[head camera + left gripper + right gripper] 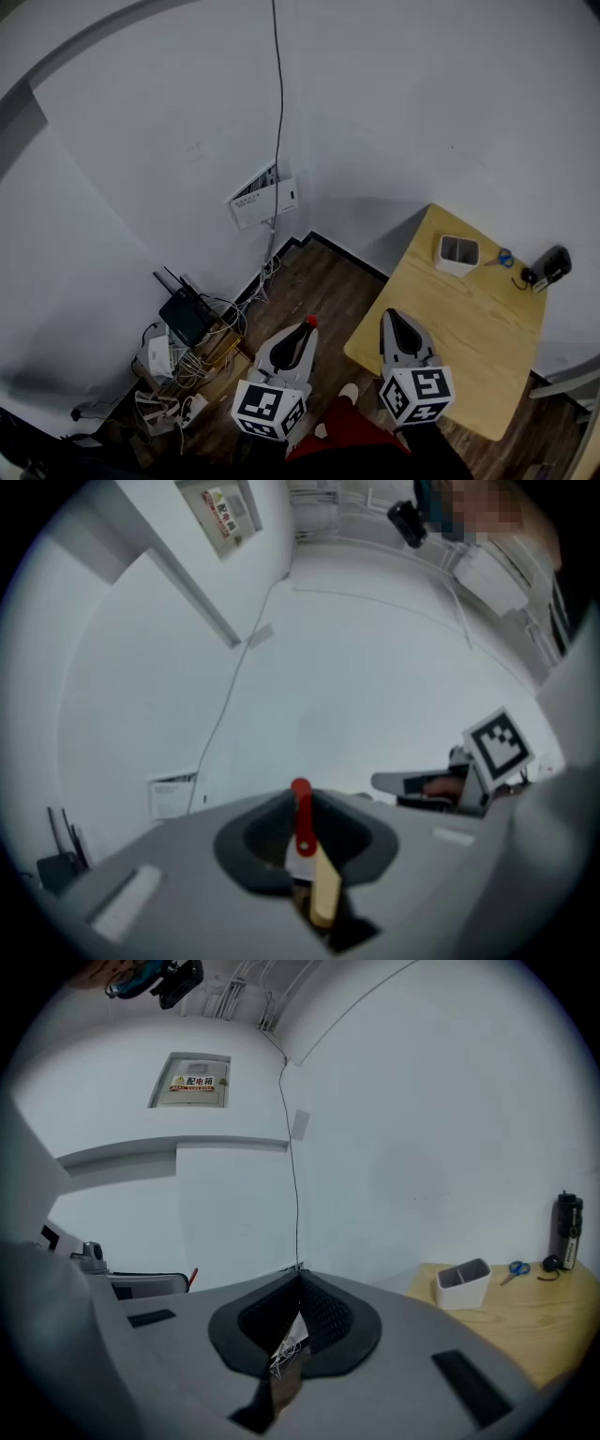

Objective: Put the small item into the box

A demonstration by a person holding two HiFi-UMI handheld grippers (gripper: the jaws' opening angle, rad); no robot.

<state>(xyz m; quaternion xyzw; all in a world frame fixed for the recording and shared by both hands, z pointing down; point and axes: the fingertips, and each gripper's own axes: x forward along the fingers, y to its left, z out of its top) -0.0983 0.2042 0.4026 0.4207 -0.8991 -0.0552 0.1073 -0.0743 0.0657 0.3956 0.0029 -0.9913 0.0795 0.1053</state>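
A small red-tipped item [301,819] with a tan lower part is pinched between the jaws of my left gripper [300,799], which is shut on it. In the head view that left gripper [307,328] hangs over the wooden floor, left of the table, the red tip [310,322] poking out. My right gripper [390,317] is shut on nothing and sits over the table's near left corner. The white box [457,253], open-topped with a divider, stands at the far side of the table [469,328]. From the right gripper [300,1283] view the box [462,1283] lies ahead to the right.
Blue-handled scissors [502,258] and a black bottle [551,265] lie beside the box near the wall. A black router [187,317] and tangled cables sit on the floor at the left. A white wall panel [262,197] with a hanging cable is behind.
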